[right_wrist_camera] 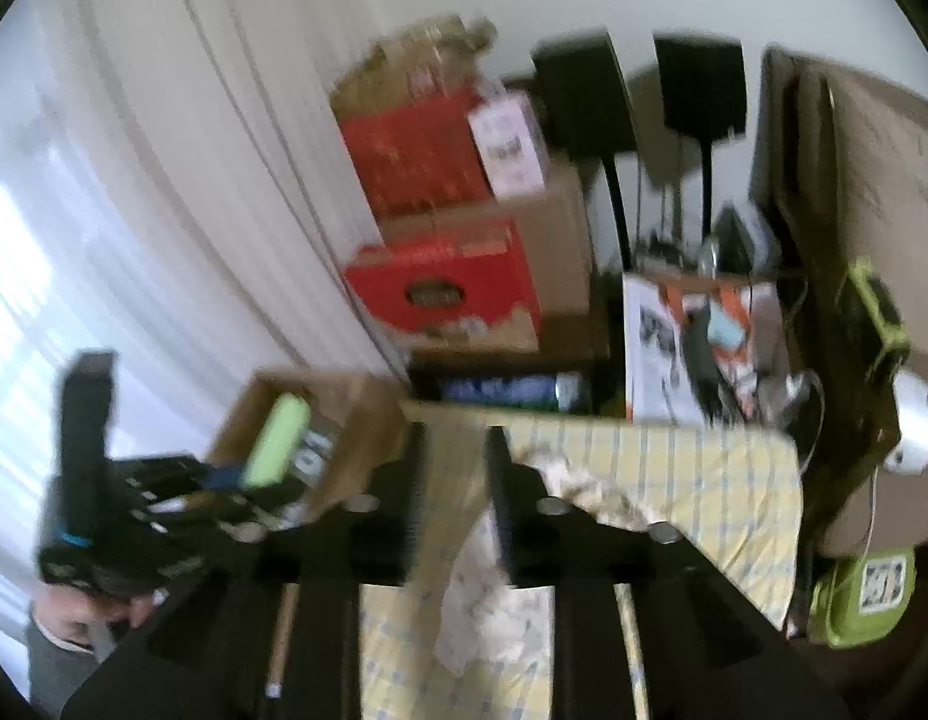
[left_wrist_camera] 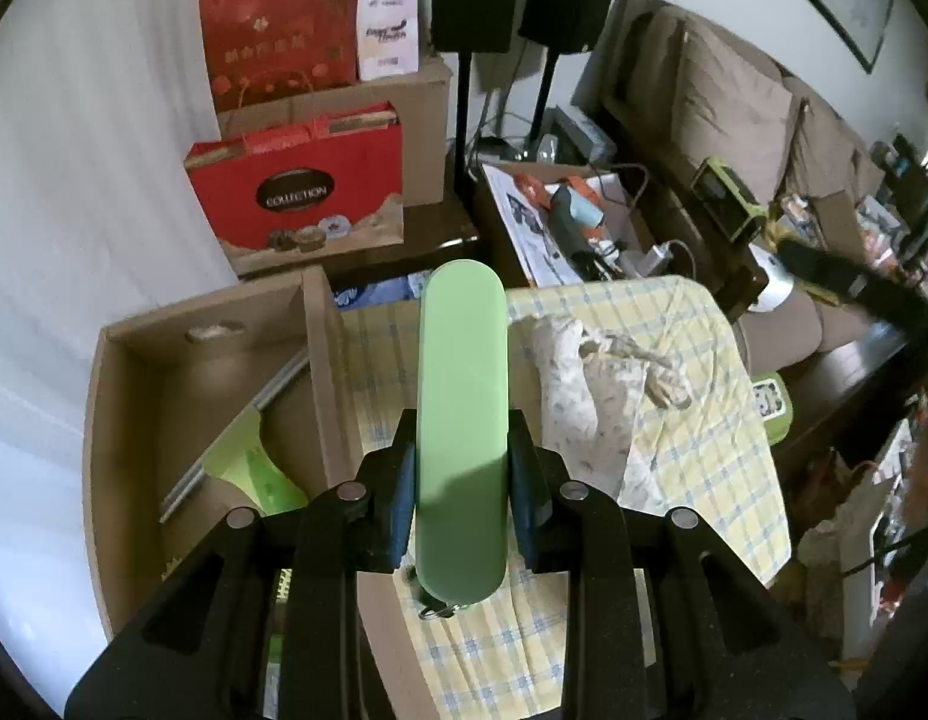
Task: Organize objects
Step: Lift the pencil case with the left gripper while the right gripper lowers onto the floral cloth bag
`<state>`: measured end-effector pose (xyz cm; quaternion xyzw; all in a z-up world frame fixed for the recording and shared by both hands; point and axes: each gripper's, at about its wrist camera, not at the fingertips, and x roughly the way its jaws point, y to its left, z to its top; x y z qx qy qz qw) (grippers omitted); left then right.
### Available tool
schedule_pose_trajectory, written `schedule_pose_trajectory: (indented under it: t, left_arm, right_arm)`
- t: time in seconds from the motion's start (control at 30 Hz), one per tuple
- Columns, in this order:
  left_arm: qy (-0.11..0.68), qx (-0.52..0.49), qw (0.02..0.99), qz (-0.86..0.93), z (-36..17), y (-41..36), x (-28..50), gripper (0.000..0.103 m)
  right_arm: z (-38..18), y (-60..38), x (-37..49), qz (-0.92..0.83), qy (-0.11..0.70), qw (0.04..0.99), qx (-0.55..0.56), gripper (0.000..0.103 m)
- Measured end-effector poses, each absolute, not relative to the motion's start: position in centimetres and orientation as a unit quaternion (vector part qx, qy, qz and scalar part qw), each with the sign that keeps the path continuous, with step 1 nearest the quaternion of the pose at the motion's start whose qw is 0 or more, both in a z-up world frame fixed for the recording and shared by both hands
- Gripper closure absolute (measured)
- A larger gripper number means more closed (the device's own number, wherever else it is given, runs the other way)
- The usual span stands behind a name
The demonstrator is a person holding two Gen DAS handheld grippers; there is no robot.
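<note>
- Our left gripper (left_wrist_camera: pixel 462 474) has its fingers (left_wrist_camera: pixel 402 489) squeezed on the green case (left_wrist_camera: pixel 462 420), mid-frame, held over the cardboard box (left_wrist_camera: pixel 128 396) at lower left, probably to drop in
- Our right gripper (right_wrist_camera: pixel 458 480) looks blurry; fingers a little apart, holding nothing, over the checked cloth (right_wrist_camera: pixel 703 480)

Yellow checked cloth (left_wrist_camera: pixel 703 456) over table top. Crumpled pale fabric bag (left_wrist_camera: pixel 583 396) lying on cloth, centre-right. Open cardboard box (left_wrist_camera: pixel 320 360) at left, touching cloth edge.

A lived-in home: sofa (left_wrist_camera: pixel 721 96), curtains (left_wrist_camera: pixel 74 180), gift bags (left_wrist_camera: pixel 296 204).
</note>
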<state>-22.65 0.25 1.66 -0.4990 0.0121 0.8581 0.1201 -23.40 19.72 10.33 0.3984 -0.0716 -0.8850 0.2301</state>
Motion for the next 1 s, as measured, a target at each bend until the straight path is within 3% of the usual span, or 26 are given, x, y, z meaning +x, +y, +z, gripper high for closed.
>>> schedule_pose_trajectory:
  t: [0.2, 0.37, 0.43, 0.63, 0.8, 0.9, 0.93, 0.97, 1.0]
  left_arm:
    - [0.009, -0.508, 0.12, 0.853, 0.4, 0.3, -22.3, 0.078]
    - [0.001, -0.514, 0.12, 0.849, -0.8, 0.2, -22.1, 0.078]
    - [0.0, -0.517, 0.12, 0.848, -1.2, 0.1, -22.0, 0.078]
    - [-0.003, -0.524, 0.118, 0.844, -2.3, -0.1, -21.9, 0.078]
    - [-0.008, -0.528, 0.117, 0.841, -2.9, -0.5, -21.6, 0.078]
    - [-0.01, -0.531, 0.117, 0.839, -3.4, -0.7, -21.6, 0.078]
    - [-0.01, -0.532, 0.117, 0.839, -3.5, -0.7, -21.5, 0.078]
    - [-0.01, -0.532, 0.116, 0.838, -3.7, -0.9, -21.4, 0.078]
    - [-0.01, -0.533, 0.116, 0.838, -3.7, -0.9, -21.4, 0.078]
  right_arm:
    - [4.4, 19.7, -23.4, -0.871, -0.064, 0.208, 0.44, 0.065]
    - [1.1, 19.6, -23.2, -0.865, -0.056, 0.191, 0.461, 0.04]
    - [-0.5, 19.2, -22.9, -0.857, -0.062, 0.193, 0.473, 0.035]
    - [-4.8, 17.9, -22.4, -0.829, -0.093, 0.205, 0.511, 0.033]
    - [-6.9, 15.7, -22.5, -0.827, -0.074, 0.2, 0.52, 0.034]
    - [-7.5, 14.5, -22.8, -0.83, -0.066, 0.201, 0.516, 0.062]
    - [-7.7, 14.3, -22.9, -0.83, -0.068, 0.205, 0.515, 0.079]
    - [-7.8, 14.1, -23.0, -0.829, -0.071, 0.21, 0.513, 0.089]
    - [-7.8, 13.9, -23.1, -0.829, -0.072, 0.215, 0.511, 0.09]
